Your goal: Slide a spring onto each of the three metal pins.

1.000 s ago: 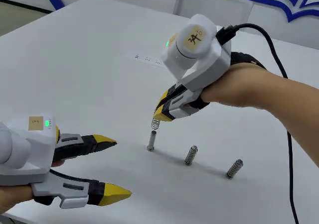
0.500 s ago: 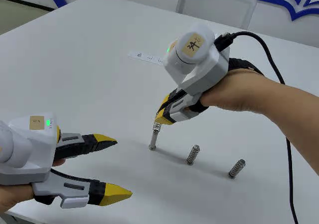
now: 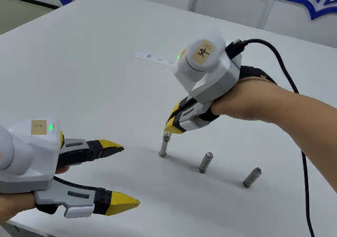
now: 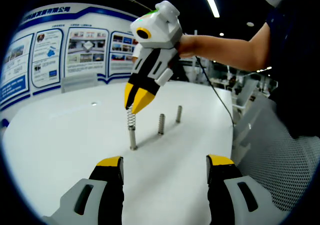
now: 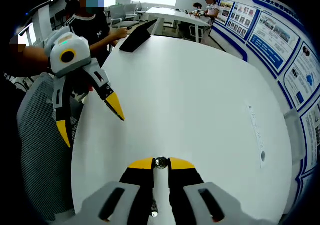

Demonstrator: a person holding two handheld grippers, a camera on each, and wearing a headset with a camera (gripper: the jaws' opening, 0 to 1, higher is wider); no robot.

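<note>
My right gripper (image 3: 171,127) points down, shut on a small spring (image 3: 166,137) whose lower coils sit over the top of the left metal pin (image 3: 163,149). In the right gripper view the spring's top ring (image 5: 160,162) shows between the closed yellow fingertips. Two more pins to the right each carry a spring (image 3: 205,162) (image 3: 251,177). My left gripper (image 3: 122,175) hovers open at the lower left, holding nothing. From the left gripper view, the right gripper (image 4: 142,92) holds the spring (image 4: 131,117) over the pin (image 4: 133,137), beyond my open left gripper (image 4: 165,161).
A white paper strip (image 3: 155,59) lies on the white table (image 3: 79,79) behind the pins. A black cable (image 3: 287,58) trails from the right gripper. A mesh chair (image 4: 280,160) stands by the table edge. People sit at a far table (image 5: 175,15).
The right gripper has come down with the spring, from just above the left pin to having its lower coils over the pin's top. The left gripper has stayed put.
</note>
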